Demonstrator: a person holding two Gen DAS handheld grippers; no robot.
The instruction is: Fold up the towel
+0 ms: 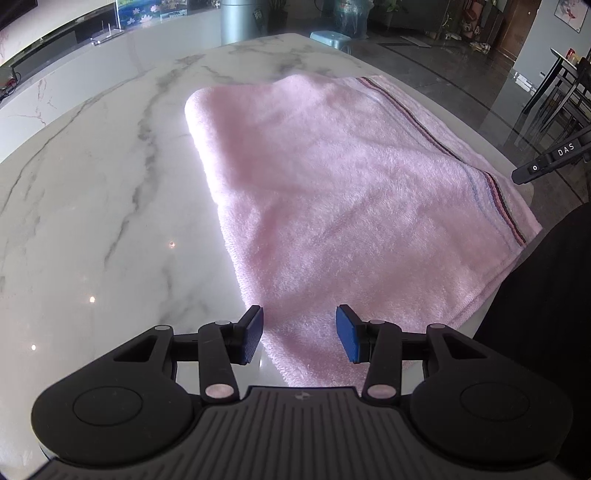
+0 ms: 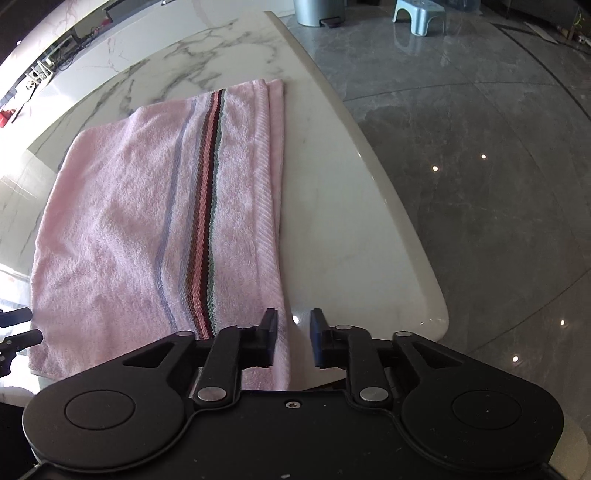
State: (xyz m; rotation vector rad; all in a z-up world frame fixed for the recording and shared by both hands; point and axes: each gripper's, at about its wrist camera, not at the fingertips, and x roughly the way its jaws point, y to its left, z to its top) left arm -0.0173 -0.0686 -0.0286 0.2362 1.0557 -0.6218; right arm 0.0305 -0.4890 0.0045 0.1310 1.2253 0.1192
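Observation:
A pink towel (image 1: 332, 184) lies folded flat on the white marble table (image 1: 92, 184), with a band of dark, pink and blue stripes along one end. My left gripper (image 1: 300, 338) hovers over the towel's near corner, its blue pads wide apart and not pressing the cloth. In the right wrist view the towel (image 2: 129, 221) shows its striped end. There my right gripper (image 2: 293, 339) stands open at the towel's near right edge, the cloth edge lying beside the left finger (image 2: 269, 338) and bare table (image 2: 332, 221) showing in the gap.
The table's rounded edge (image 2: 424, 280) runs close to the right of the towel, with grey glossy floor (image 2: 480, 184) beyond. A pale blue stool (image 2: 417, 14) and a bin (image 2: 317, 11) stand far off. A person's dark clothing (image 1: 546, 295) fills the right of the left wrist view.

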